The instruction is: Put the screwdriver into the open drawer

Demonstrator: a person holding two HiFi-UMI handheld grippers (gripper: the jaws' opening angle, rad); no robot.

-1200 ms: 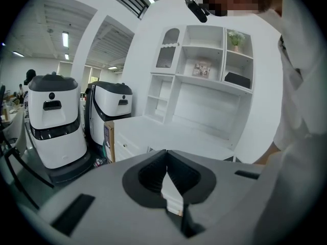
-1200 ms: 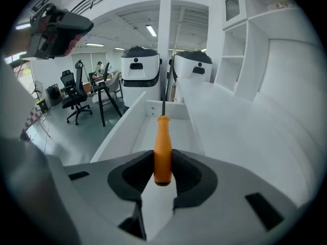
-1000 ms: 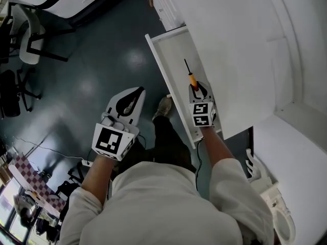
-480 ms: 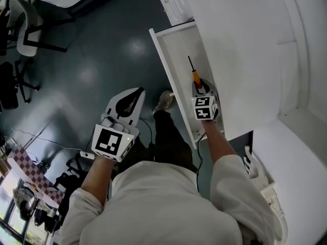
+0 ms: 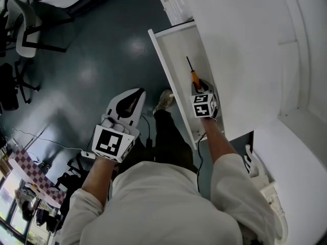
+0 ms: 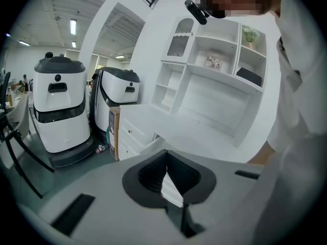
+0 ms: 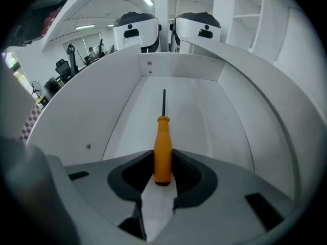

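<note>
Dark, glossy floor point(image 5: 76, 60) fills the left of the head view and a white desk point(image 5: 245, 45) fills the right. From the desk's edge the open drawer point(image 5: 171, 60) juts out at upper centre, long and narrow, its inside bare and white. The right tongs point(image 5: 201, 87) sit inside the drawer's near end, closed on the butt of the screwdriver point(image 5: 192, 77). In the right gripper view the orange handle stands pinched between the two dark pads. The thin black shaft runs straight ahead along the drawer toward its back wall, roughly midway between the side walls. The tip looks low over the drawer bottom, but I cannot tell whether it touches. The left tongs point(image 5: 132, 97) hang over the floor at lower left, well apart from the drawer, jaws together with nothing between them. The step in hand looks like the release. To do it well, I would lower the handle until the tool lies flat or nearly flat on the bottom and keep it parallel to the side walls. Then I would part the jaws just enough to free the handle, so the round handle does not drop and roll. After that the tongs should lift up and back, clear of the drawer's walls and the desk edge beside them.
</note>
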